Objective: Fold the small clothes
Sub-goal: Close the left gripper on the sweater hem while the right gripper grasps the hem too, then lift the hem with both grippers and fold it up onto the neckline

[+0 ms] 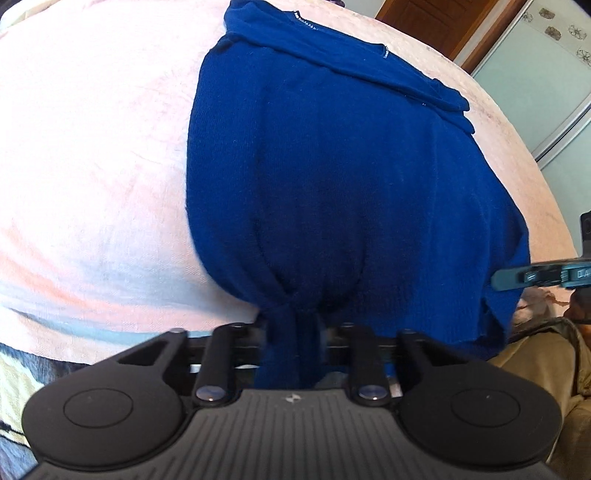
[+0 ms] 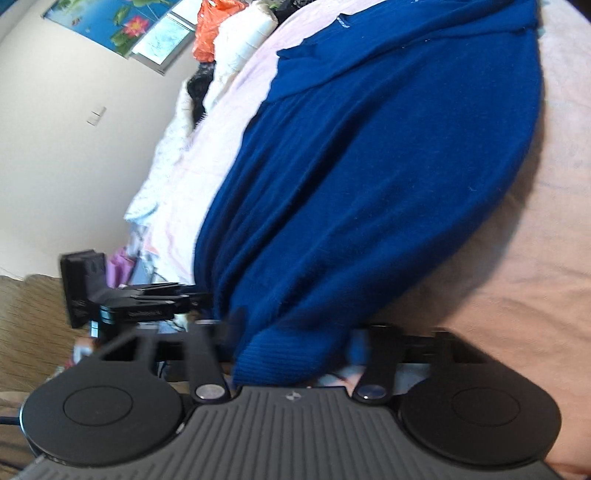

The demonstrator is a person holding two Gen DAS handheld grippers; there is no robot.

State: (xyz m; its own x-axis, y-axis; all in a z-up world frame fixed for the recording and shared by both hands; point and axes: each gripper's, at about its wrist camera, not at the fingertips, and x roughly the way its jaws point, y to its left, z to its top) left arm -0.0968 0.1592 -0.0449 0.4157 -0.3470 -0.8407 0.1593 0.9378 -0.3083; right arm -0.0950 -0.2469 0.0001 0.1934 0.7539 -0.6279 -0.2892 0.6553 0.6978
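Note:
A dark blue knit garment [image 1: 332, 166] lies stretched over a pale pink blanket [image 1: 92, 166]. My left gripper [image 1: 295, 325] is shut on the bunched near edge of the garment, which hangs down between its jaws. My right gripper [image 2: 291, 343] is shut on the ribbed hem of the same garment [image 2: 369, 184], at its other near corner. The right gripper shows in the left wrist view [image 1: 517, 278] at the garment's right edge. The left gripper shows in the right wrist view [image 2: 177, 295] at the garment's left edge. The far part of the garment is folded over near the collar.
The pink blanket [image 2: 535, 258] covers a bed. A pile of white, orange and black clothes [image 2: 229, 55] lies at the far side. A wooden door [image 1: 424, 14] and a pale wardrobe panel [image 1: 535, 92] stand beyond. Tan fabric [image 1: 535, 354] is by the near edge.

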